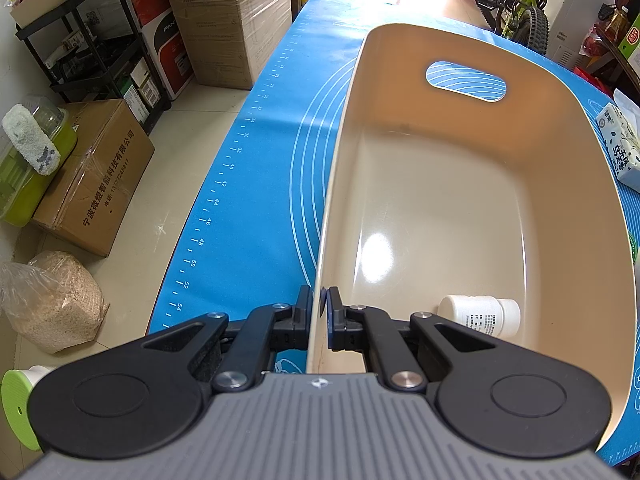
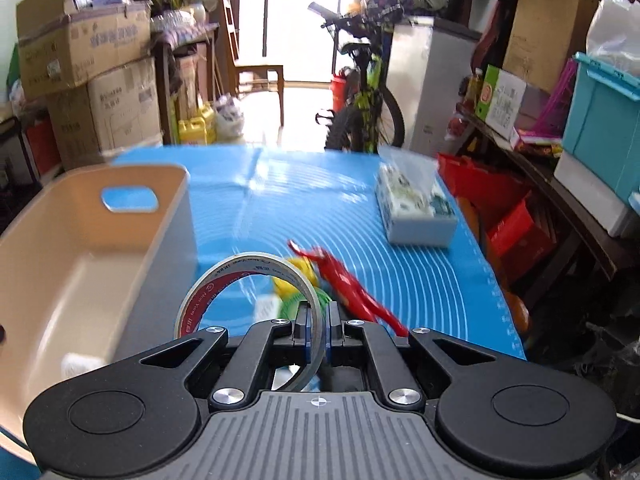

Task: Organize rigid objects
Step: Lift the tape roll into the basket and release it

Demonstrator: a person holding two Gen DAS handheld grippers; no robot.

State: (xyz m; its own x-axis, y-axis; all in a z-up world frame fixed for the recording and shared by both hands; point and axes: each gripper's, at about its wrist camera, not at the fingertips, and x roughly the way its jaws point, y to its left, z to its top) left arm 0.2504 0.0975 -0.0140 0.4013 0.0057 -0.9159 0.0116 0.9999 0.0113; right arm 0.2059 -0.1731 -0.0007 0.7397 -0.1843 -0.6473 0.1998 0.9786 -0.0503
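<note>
Clear tape roll (image 2: 248,292), red-printed core

Your bin (image 2: 80,240) sits on the left side of the mat (image 2: 320,208). A bottle (image 1: 480,316) lies inside it, at the near end. The tissue pack (image 2: 416,208) sits far right. Toys (image 2: 344,276) lie between them.

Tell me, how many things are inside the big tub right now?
1. A white bottle lies on its side at the near end of the beige tub. The left gripper pinches the tub's wall and covers a bit of the floor, so something small could be hidden.
</note>
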